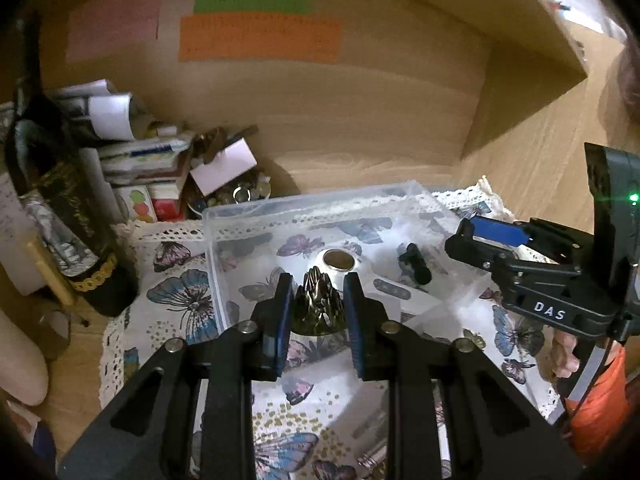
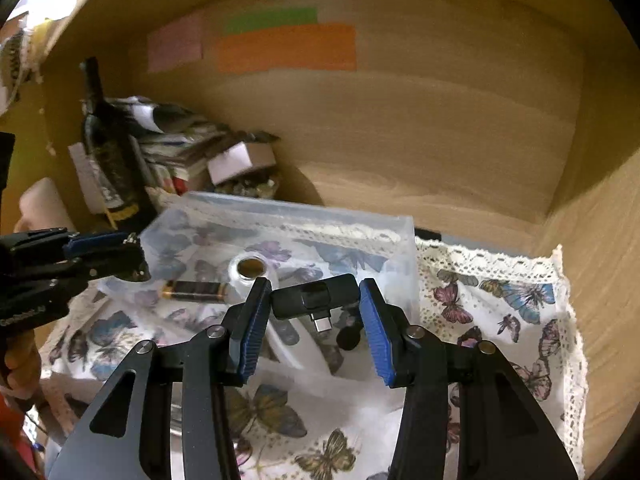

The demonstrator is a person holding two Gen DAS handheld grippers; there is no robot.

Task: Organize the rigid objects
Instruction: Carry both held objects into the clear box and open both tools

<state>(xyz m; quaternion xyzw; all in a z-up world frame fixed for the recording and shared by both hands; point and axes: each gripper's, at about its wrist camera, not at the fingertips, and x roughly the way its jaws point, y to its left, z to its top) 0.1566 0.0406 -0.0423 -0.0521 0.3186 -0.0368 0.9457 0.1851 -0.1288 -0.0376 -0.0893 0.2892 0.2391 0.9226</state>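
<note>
Left gripper [image 1: 318, 300]: ribbed blue pads pinched a spiky dark metal ornament [image 1: 318, 304] over the clear plastic bin [image 1: 224, 216].
Right gripper [image 2: 316, 304]: fingers clamped a smooth black USB-C adapter [image 2: 314, 296] above the bin's near edge.
Bin floor: white roll [image 1: 338, 262].
Right view only: cylindrical battery [image 2: 196, 291].
Underneath: lace-edged butterfly cloth [image 2: 500, 300].

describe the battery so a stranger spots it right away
Find the clear plastic bin on the butterfly-print cloth. Inside, left of the white roll, lies a black cylindrical battery on its side. Its gold-coloured end sets it apart.
</note>
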